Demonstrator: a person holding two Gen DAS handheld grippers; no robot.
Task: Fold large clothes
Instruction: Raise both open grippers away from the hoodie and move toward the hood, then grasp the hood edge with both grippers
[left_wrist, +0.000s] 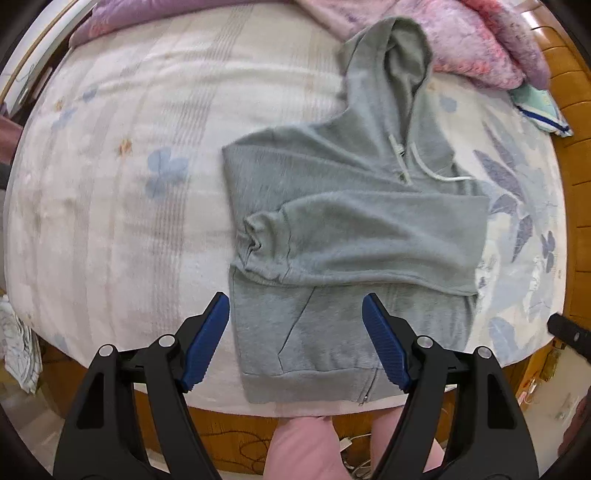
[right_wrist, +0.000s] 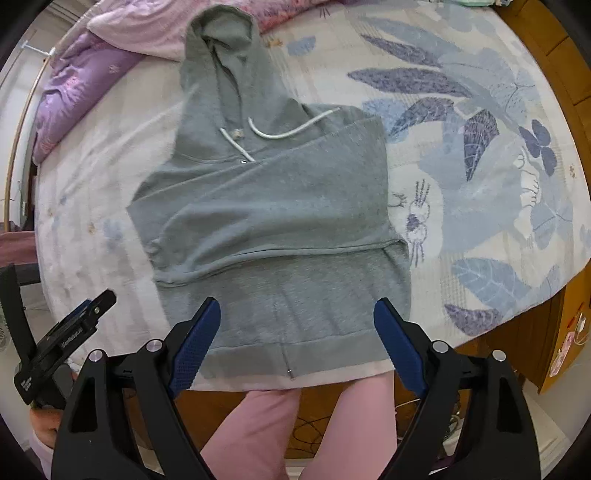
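Note:
A grey zip hoodie (left_wrist: 343, 229) lies flat on the bed, hood pointing away from me, hem at the near edge. Both sleeves are folded across the chest, the cuff (left_wrist: 262, 236) of the top one at the left. It also shows in the right wrist view (right_wrist: 273, 206), with white drawstrings (right_wrist: 280, 133) below the hood. My left gripper (left_wrist: 295, 314) is open and empty, above the hem at the hoodie's left part. My right gripper (right_wrist: 297, 317) is open and empty, above the hem and zipper. The left gripper's tip (right_wrist: 74, 325) shows at the left of the right wrist view.
The bed has a pale floral sheet (left_wrist: 129, 166) and a wooden frame (left_wrist: 569, 155). Pink and purple quilts (right_wrist: 85, 85) are bunched at the far side near the hood. A folded green cloth (left_wrist: 539, 107) lies at the far right. My pink-trousered legs (right_wrist: 266, 432) stand against the near edge.

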